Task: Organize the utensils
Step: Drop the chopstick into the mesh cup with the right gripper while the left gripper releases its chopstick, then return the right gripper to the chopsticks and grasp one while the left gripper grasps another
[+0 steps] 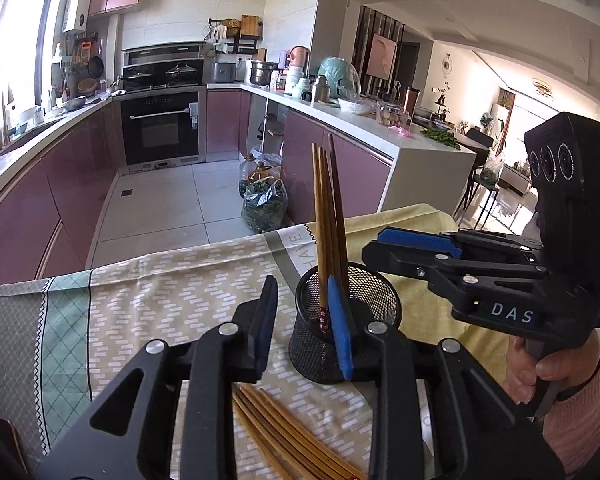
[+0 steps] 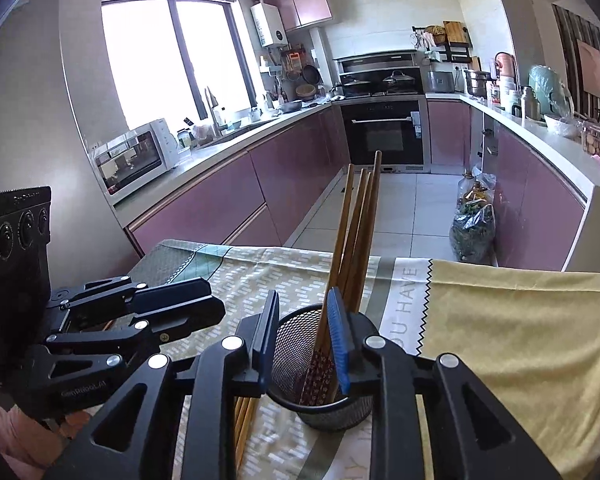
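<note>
Chopsticks stand upright in my black mesh holder, four wooden ones leaning together, their patterned ends down inside the mesh. The holder sits on the tablecloth covering the tabletop, roughly midway across it and toward the near edge as I look through the left wrist camera. More loose chopsticks lie flat on the cloth by the near edge, just under my left hand-held gripper.

I see the left hand-held gripper's blue pads parted a little, with nothing clamped; its right finger overlaps the front of the holder in this view, and the left finger hangs over bare cloth. I cannot tell whether that right finger touches the mesh.

My right hand-held gripper is also slightly open. From its own camera the jaws straddle the holder's near rim, and the upright chopsticks rise just beside the inner face of the right pad, not squeezed. From the left wrist camera the same right hand-held gripper reaches in from the right side above the holder, held by a hand in a pink sleeve.

The yellow part of the tablecloth covers the tabletop's right end.
</note>
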`<state>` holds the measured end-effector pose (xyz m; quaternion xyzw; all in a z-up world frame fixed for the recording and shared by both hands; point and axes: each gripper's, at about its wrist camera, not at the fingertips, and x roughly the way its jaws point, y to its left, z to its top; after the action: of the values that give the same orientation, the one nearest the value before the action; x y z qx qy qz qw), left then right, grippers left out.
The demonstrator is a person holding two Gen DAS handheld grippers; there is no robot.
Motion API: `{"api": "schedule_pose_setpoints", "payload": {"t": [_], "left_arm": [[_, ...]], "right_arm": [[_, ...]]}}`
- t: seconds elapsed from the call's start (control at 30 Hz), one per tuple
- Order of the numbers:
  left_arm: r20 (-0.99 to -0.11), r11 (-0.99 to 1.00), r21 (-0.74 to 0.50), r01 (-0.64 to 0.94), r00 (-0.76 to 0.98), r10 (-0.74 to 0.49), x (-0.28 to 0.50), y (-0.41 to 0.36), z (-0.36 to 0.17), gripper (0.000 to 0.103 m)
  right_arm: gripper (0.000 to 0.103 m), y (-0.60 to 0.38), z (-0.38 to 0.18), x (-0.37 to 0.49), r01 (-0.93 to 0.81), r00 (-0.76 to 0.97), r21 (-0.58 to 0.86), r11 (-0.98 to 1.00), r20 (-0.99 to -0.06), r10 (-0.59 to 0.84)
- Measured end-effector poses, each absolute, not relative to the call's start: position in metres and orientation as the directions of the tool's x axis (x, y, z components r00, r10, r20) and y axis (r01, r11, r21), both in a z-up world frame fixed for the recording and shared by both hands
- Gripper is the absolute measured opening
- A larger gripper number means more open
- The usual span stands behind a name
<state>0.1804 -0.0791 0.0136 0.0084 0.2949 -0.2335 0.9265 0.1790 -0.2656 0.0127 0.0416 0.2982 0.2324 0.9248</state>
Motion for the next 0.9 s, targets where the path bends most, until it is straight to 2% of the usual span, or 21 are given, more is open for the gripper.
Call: {"api": "schedule_pose_setpoints", "payload": {"t": [0.07,0.13,0.3,0.6,0.9], "left_arm": [[-0.536,0.895,-0.114,0.431,0.732,-0.421,0.17,-0.071,0.015,0.031],[-0.528,0.897,-0.112,0.427,0.739,-0.418,0.161,-0.063,0.015,0.033],[-0.554,0.909,-0.094,0.406,0.737,-0.387,0.14,-0.045,-0.001,0.039],[-0.674,0.924,-0.138,0.356,0.65,-0.351,0.126,-0.021,-0.059,0.039],[-0.739,0.929,-0.165,0.331,0.583,-0.338,0.12,-0.026,-0.096,0.039]], "right_arm": [[0.026,-0.265,0.014,0.168,-0.431,0.709,0.212,0.877,-0.521,0.475],[0.035,-0.263,0.015,0.155,-0.459,0.702,0.2,0.865,-0.515,0.492],[0.035,-0.253,0.003,0.13,-0.512,0.659,0.195,0.837,-0.535,0.528],[0.035,-0.229,-0.056,0.122,-0.505,0.55,0.214,0.836,-0.667,0.503],[0.035,-0.219,-0.088,0.112,-0.488,0.506,0.21,0.847,-0.723,0.471]]}}
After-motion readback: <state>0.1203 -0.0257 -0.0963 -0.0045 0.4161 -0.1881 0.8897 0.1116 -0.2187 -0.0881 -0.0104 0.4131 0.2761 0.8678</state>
